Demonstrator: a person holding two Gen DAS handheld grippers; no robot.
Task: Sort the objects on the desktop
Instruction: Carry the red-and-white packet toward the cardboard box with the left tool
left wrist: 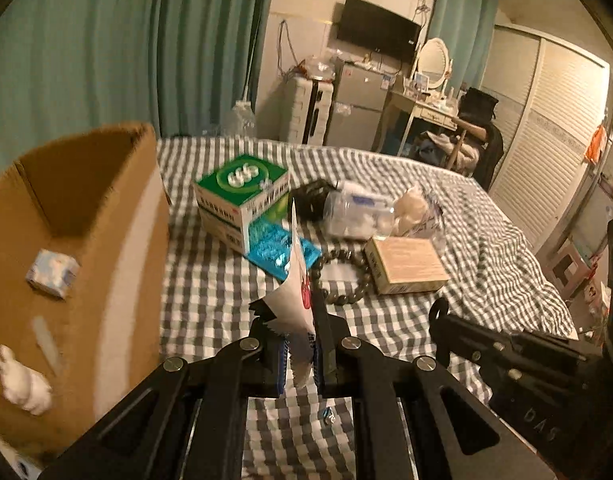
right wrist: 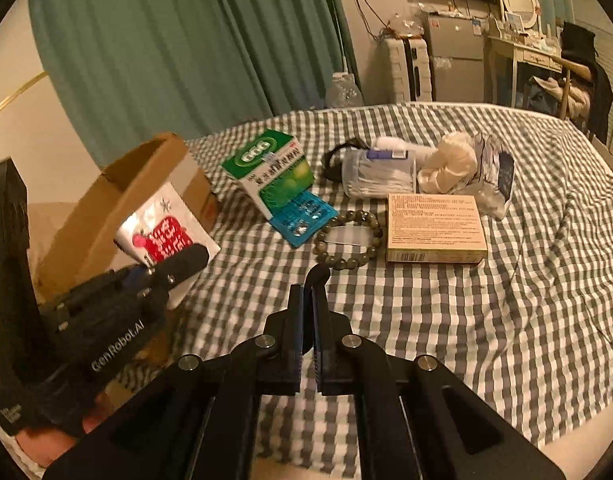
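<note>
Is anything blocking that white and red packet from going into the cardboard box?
Nothing visible does. The left gripper holds the packet right beside the cardboard box, whose open top looks clear; the other items lie further off on the checked bedspread.

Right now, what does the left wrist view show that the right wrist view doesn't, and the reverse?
Only the left wrist view looks into the cardboard box, showing a small blue-white carton and a white figurine inside. Only the right wrist view shows the sachet's red printed face and the right tongs shut on nothing. Both show the left tongs shut on the sachet, the green box, the bead bracelet and the checkered sheet.
</note>
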